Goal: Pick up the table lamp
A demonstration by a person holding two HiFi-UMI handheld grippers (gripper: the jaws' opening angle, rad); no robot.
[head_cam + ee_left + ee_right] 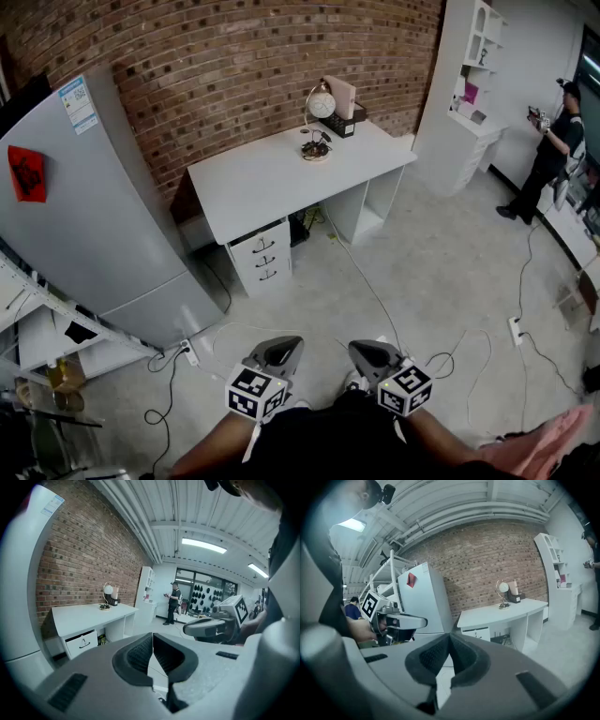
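The table lamp (320, 109), a white globe on a thin curved arm with a round base, stands at the back of a white desk (272, 178) against the brick wall. It shows small in the left gripper view (108, 592) and the right gripper view (503, 588). My left gripper (281, 351) and right gripper (367, 352) are held close to my body, far from the desk. Both are shut with nothing between the jaws (151, 641) (449, 641).
A grey fridge (84, 206) stands left of the desk. A box (343, 103) sits behind the lamp. Cables (375, 291) trail across the floor between me and the desk. A white shelf unit (464, 84) is at the right, and a person (548, 150) stands beyond it.
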